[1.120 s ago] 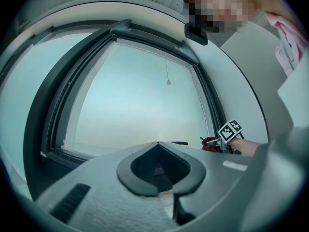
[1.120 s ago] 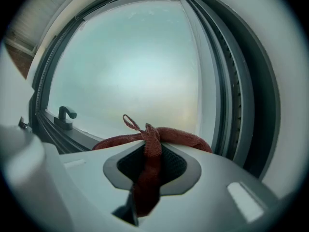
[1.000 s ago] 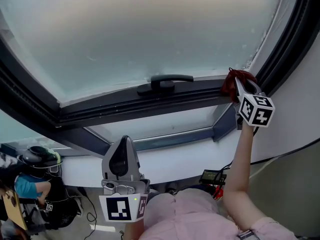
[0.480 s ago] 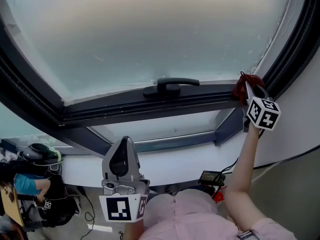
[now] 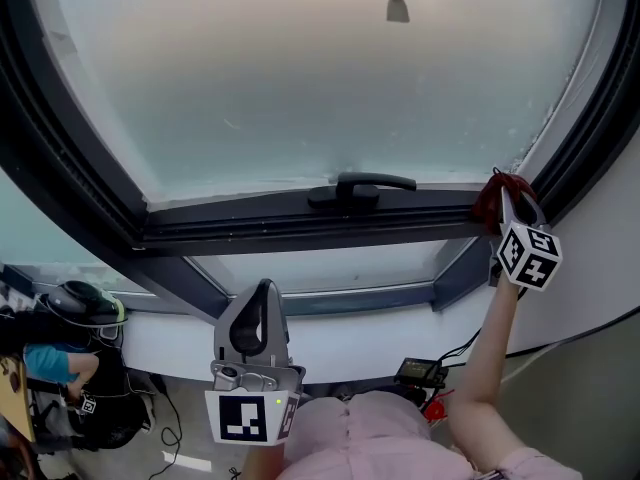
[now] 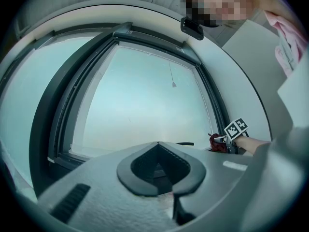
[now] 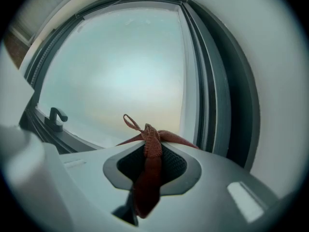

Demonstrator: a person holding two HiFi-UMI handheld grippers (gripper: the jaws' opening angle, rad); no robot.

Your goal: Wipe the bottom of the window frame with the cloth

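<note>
The room ends in a big dark window frame (image 5: 300, 225) around pale, frosted glass (image 5: 320, 88), with a white sill (image 5: 170, 340) under it. Nearest the person, well below and left of the window handle (image 5: 365, 188), the left tool (image 5: 258, 313) hangs idle. Its jaws are drawn together with nothing between them. Low and to the right of the handle, some black cables (image 5: 455, 353) and a small device trail beneath the sill, clear of the work. Further off, far to the right of the handle where the bottom rail meets the side of the frame, the right tool (image 5: 512, 203) is clenched on the red cloth (image 5: 490, 196). The cloth is pinched through its middle, with a loose loop and tails spilling past the jaw tips. Whether it actually presses on the rail I cannot tell. I'd judge it light, soft and floppy, apt to bunch or drag unless held close to the wiping end and pushed flat into the groove. A wipe leftward along the rail would meet the handle, which stands proud of it and would need going round. Beyond, high above the handle, a small cord pull (image 5: 397, 8) dangles against the glass, out of the way.
</note>
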